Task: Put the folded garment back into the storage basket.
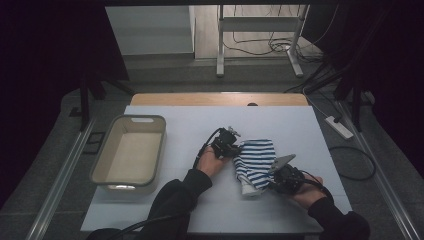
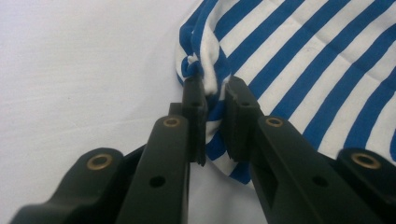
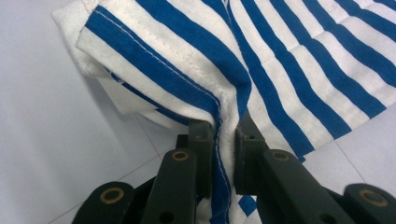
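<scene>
Blue-and-white striped cloth (image 1: 256,162) lies on the white surface (image 1: 200,210) between the two hands, well right of the empty tub (image 1: 150,122). The left gripper (image 2: 214,88) has its jaws clenched on a bunched edge, and the right gripper (image 3: 227,128) pinches a stitched hem, likely so that both ends can be lifted or folded together.

The tub (image 1: 129,152) sits at the table's (image 1: 280,125) left edge; the cloth (image 1: 256,161) lies right of centre, well apart from it.
</scene>
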Motion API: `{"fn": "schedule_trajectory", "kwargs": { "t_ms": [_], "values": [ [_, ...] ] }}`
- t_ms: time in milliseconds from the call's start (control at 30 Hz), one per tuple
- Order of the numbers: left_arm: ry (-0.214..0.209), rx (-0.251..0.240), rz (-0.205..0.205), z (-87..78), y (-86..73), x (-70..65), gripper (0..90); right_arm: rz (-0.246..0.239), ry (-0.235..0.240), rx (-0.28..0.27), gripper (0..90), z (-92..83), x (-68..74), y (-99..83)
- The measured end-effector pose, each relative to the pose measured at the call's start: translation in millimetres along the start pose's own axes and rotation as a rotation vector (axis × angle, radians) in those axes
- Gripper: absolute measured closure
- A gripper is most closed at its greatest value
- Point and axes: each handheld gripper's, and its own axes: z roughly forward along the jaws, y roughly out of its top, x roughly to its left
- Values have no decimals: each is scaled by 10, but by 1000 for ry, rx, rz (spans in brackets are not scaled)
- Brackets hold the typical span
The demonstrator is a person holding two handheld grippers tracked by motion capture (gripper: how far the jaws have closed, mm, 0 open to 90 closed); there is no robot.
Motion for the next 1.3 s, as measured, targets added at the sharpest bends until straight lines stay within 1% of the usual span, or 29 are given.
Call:
{"fn": "schedule_trajectory", "kwargs": {
  "t_ms": [67,200,400,433,533,633,767,1067,1300],
  "values": [
    [1,-5,2,-2,-4,-1,809,8,4,-1,805,-5,-4,4],
    [18,-19,9,-20,5,-10,811,8,13,-18,807,-31,1,20],
    [29,-47,16,-127,49,-6,812,14,25,-87,809,-119,19,60],
    [31,-50,15,-147,58,-9,812,16,28,-96,809,-137,21,69],
    [38,-57,30,-216,82,-13,812,21,34,-120,809,-178,29,88],
    [43,-68,31,-283,99,-19,812,27,38,-144,809,-224,38,109],
    [44,-70,35,-362,107,-15,811,25,48,-175,809,-287,67,149],
    [42,-86,37,-490,89,10,811,11,60,-202,808,-341,138,238],
    [54,-91,51,-600,64,41,810,25,90,-234,808,-362,162,309]
  ]
}}
